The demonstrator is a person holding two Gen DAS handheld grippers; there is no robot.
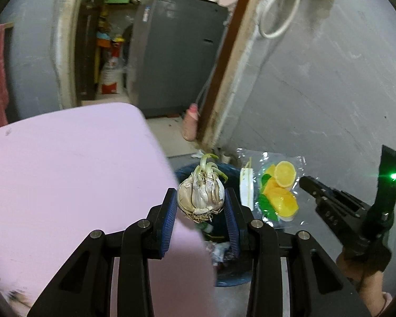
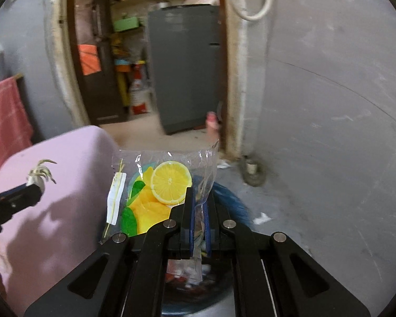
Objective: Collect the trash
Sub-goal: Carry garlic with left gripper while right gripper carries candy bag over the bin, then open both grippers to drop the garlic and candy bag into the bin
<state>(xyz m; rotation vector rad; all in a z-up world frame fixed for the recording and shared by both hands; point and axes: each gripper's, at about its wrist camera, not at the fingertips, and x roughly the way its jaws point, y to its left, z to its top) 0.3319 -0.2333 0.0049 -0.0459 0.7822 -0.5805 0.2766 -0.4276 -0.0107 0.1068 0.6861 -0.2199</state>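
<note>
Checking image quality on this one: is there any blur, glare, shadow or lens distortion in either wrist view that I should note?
Left wrist view: the garlic is sharp, a green light on the right gripper flares, and door frame and walls bow with fisheye. Right wrist view: the lemon wrapper is clear with glare on its film, the blue bin edge is smeared, and a gripper shadow falls on the pink table.
</note>
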